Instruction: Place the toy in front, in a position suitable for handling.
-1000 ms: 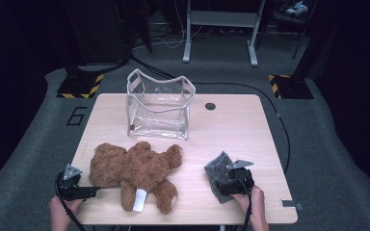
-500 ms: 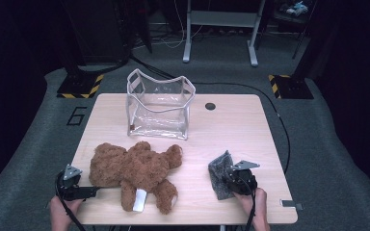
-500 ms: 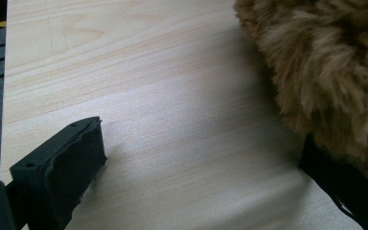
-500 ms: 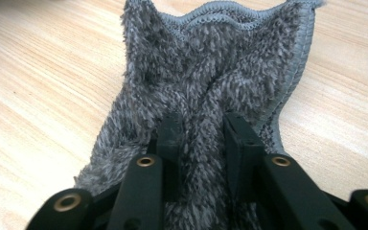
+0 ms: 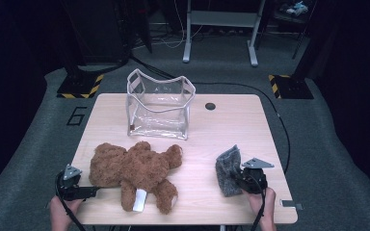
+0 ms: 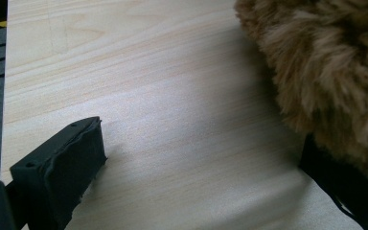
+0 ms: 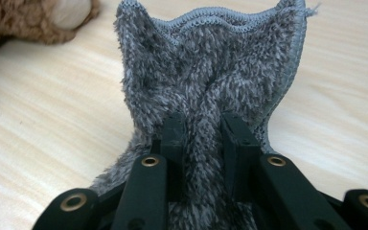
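Grey cloth (image 7: 211, 76) was pinched by the right gripper (image 7: 202, 129), just closed; carrying it to the far bag (image 5: 160, 106) was likely called for.

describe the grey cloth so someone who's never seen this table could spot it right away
On the pale wooden table, look to the near right corner, well right of the brown plush teddy bear. There the small fluffy grey cloth stands bunched, pinched in the right gripper's jaws. It is the one grey, shaggy thing there.
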Available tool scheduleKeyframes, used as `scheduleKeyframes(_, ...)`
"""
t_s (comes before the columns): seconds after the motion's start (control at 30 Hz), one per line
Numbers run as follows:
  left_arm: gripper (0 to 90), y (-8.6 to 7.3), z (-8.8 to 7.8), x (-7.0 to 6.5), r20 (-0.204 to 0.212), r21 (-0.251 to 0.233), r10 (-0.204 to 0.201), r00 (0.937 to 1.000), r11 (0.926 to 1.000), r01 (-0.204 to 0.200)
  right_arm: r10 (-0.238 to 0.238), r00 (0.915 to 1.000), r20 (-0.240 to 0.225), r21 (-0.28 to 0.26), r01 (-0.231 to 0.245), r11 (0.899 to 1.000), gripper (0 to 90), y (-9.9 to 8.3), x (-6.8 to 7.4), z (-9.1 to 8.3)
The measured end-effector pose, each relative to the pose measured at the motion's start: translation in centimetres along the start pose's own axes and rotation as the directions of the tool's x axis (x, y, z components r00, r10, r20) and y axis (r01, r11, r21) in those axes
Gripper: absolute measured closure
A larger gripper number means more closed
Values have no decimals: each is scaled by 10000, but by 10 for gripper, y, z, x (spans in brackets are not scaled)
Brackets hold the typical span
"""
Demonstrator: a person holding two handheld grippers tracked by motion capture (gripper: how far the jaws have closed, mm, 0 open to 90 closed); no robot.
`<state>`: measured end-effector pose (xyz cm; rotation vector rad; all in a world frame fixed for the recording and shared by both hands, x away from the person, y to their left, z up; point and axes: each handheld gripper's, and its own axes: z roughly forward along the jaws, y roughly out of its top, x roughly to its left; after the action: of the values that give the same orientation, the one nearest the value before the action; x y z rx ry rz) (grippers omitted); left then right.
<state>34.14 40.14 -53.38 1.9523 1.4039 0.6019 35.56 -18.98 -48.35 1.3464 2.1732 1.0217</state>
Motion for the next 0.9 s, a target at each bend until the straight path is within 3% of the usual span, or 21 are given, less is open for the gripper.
scheduleKeyframes(0.4,9,0,0,0,-3,-8,-17,10000,10000,17,413,9913,1252,-136,-399,9991,733,11,-42,-22)
scheduleKeyframes(0.5,10,0,0,0,-2,-8,-12,10000,10000,12,615,9850,1615,-64,-612,9981,733,12,-57,-22)
scheduleKeyframes(0.77,10,0,0,0,-2,-6,7,10000,10000,-7,965,9782,1838,-130,-957,9953,732,13,-78,-21)
scheduleKeyframes(0.9,10,0,0,0,0,-6,6,10000,10000,-6,1043,9677,2296,123,-1101,9939,717,10,-91,-13)
